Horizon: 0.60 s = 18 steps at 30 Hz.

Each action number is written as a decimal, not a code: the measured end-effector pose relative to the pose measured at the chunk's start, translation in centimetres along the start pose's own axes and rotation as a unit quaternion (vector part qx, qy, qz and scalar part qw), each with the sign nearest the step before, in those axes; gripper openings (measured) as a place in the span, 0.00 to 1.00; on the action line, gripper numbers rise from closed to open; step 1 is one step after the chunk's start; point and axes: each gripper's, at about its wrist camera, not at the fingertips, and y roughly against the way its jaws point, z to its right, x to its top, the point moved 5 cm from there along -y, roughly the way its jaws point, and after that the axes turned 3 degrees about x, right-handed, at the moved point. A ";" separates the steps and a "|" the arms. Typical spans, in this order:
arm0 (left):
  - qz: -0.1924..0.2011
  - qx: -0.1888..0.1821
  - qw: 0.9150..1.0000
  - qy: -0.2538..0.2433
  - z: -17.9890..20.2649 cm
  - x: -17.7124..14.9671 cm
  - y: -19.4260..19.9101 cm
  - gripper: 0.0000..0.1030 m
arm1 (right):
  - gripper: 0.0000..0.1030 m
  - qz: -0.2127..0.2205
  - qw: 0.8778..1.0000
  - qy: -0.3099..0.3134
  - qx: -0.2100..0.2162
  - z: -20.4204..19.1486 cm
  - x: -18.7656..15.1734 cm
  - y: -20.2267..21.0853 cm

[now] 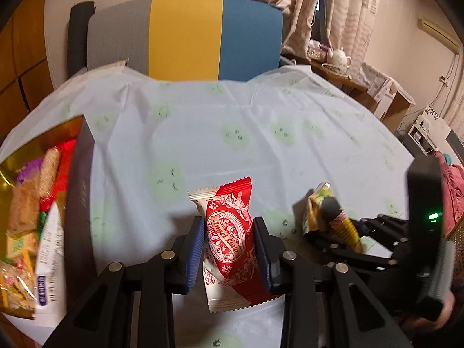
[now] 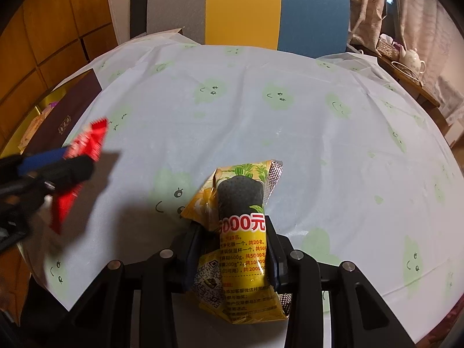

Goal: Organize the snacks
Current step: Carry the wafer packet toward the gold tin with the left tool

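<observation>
My left gripper (image 1: 229, 232) is shut on a red and white snack packet (image 1: 227, 240) and holds it above the table. The packet also shows in the right wrist view (image 2: 79, 171), blurred, at the left. My right gripper (image 2: 232, 232) is shut on a yellow snack packet with a dark roll inside (image 2: 240, 220). That packet shows in the left wrist view (image 1: 327, 214) at the right, with the right gripper (image 1: 342, 226) around it. A dark box with a gold lining (image 1: 79, 203), holding several snacks, stands at the left; it also shows in the right wrist view (image 2: 72, 110).
The table wears a pale cloth with green smiling prints (image 1: 261, 121). A chair with a grey, yellow and blue back (image 1: 185, 34) stands behind the table. A side table with a teapot (image 1: 340, 56) is at the far right.
</observation>
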 end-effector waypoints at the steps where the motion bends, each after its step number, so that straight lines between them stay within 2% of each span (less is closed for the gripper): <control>1: 0.004 -0.001 1.000 0.000 0.0 0.2 0.5 0.33 | 0.38 0.001 1.000 -0.002 0.001 0.0 0.0 0.0; 18: 0.045 0.023 0.999 0.019 -2.6 1.5 5.9 0.33 | 0.38 0.015 1.000 -0.012 0.011 0.5 -0.1 0.1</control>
